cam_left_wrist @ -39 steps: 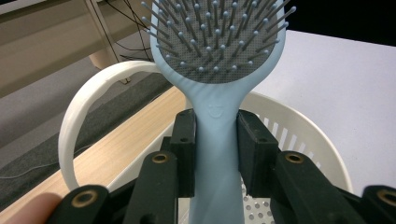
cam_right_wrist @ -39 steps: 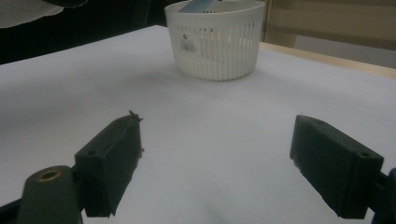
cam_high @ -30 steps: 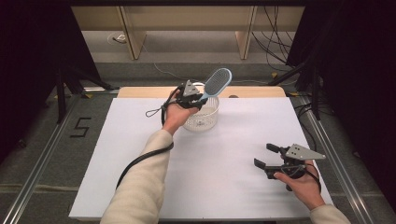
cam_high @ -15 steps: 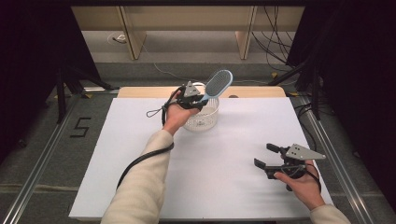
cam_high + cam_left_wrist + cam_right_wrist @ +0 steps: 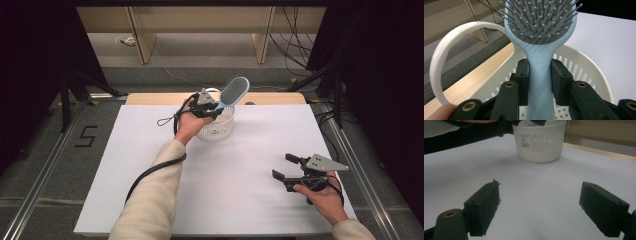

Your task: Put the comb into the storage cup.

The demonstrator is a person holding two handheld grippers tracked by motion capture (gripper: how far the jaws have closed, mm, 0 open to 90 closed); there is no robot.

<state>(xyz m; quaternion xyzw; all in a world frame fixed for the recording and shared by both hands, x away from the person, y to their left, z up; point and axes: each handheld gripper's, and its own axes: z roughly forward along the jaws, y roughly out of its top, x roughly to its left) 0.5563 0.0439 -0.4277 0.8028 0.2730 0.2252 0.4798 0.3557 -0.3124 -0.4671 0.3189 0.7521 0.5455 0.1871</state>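
Holding hairbrush by handle, left gripper clamped over basket near table's far edge, drop pending; right gripper wide open, empty.

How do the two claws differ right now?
The left claw is shut on the blue hairbrush, while the right claw is open and holds nothing. The left claw is raised over the white basket; the right claw sits low, near the table's front edge. Both have black jaws.
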